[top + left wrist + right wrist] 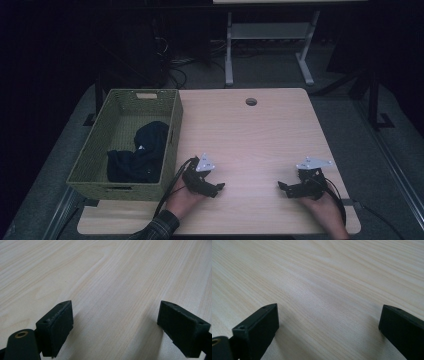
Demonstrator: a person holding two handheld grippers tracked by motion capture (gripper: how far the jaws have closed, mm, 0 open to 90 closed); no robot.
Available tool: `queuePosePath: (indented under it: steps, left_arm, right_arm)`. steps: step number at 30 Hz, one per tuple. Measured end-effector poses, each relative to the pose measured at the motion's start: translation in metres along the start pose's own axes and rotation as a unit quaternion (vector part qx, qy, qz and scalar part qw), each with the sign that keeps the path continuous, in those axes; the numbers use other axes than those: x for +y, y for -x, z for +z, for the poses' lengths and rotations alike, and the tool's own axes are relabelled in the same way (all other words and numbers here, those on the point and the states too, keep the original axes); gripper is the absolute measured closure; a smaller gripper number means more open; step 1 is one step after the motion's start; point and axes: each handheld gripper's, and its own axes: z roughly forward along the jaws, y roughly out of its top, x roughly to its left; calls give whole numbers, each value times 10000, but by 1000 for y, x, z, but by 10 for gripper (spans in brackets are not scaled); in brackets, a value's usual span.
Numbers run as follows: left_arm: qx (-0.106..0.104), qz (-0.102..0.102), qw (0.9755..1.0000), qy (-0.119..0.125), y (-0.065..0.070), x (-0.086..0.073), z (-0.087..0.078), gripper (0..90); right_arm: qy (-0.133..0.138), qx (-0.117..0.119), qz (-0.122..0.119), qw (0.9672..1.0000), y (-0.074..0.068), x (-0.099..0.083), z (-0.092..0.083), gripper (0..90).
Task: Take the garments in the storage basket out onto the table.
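Both tongs, left (pixel 219 189) and right (pixel 281 185), gaping empty over bare tabletop (pixel 250 135). Dark garment (pixel 140 155) in woven basket (pixel 95 145): soft, light, floppy; best pinched at a raised fold.

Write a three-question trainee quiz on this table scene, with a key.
1. True or false: the dark cloth lies on the bare table.
2. Which claw is nearer the green woven basket: A) left claw, B) right claw?
3. In a word, how do the jaws of both claws stand?

Key:
1. False: it lies inside the basket.
2. A: the left claw rests just beside the basket's near right corner.
3. Open: both gripper views show bare wood between the pads, nothing held.
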Motion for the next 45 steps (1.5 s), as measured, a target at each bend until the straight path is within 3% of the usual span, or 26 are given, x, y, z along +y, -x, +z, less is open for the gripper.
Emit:
queuePosePath:
  steps: [12,22,29,32,45]
  left_arm:
    - [-42,8,10000,-77,-1,2,0,131]
    - [-227,-221,9995,9,-6,3,-4,134]
    - [-313,-244,9991,165,-9,9,-8,135]
    - [-296,-154,9994,133,-10,13,-10,136]
    - [-365,-314,9987,154,-15,24,-17,141]
  right_arm:
    - [-7,1,13,10000,0,0,0,22]
    - [-9,3,18,10000,0,0,0,22]
    - [-6,3,16,10000,0,0,0,22]
    - [-3,2,18,10000,0,0,0,22]
    - [-1,-7,40,10000,-2,-1,-1,23]
